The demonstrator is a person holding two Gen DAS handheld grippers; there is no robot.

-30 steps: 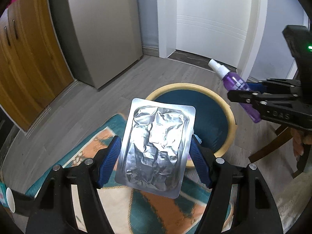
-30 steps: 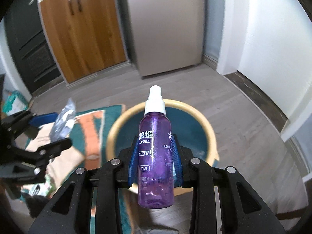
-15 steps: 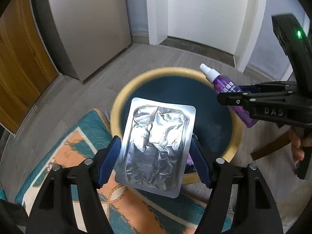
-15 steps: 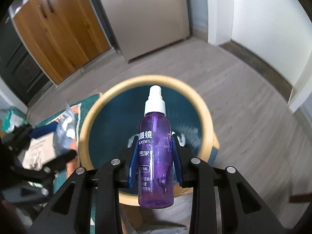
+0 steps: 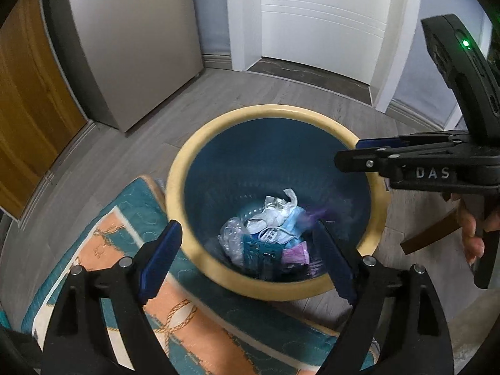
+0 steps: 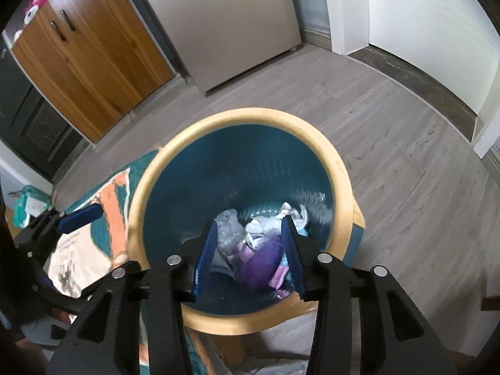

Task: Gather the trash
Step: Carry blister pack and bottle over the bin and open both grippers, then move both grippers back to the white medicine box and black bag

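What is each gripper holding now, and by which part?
Nothing: the left gripper and right gripper have just opened, empty, above the bin.

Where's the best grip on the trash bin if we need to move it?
On the bin's thick yellow rim, from straight above, one finger inside and one outside. The bin stands upright and open-topped; its round, wide body won't fit between the jaws. The left gripper and right gripper are both open and empty above it.

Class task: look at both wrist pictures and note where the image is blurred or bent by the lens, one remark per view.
Left wrist view: a purple smear inside the bin is motion blur, and the door frame bows with the lens. Right wrist view: the purple bottle in the bin is soft, and the floorboards curve.
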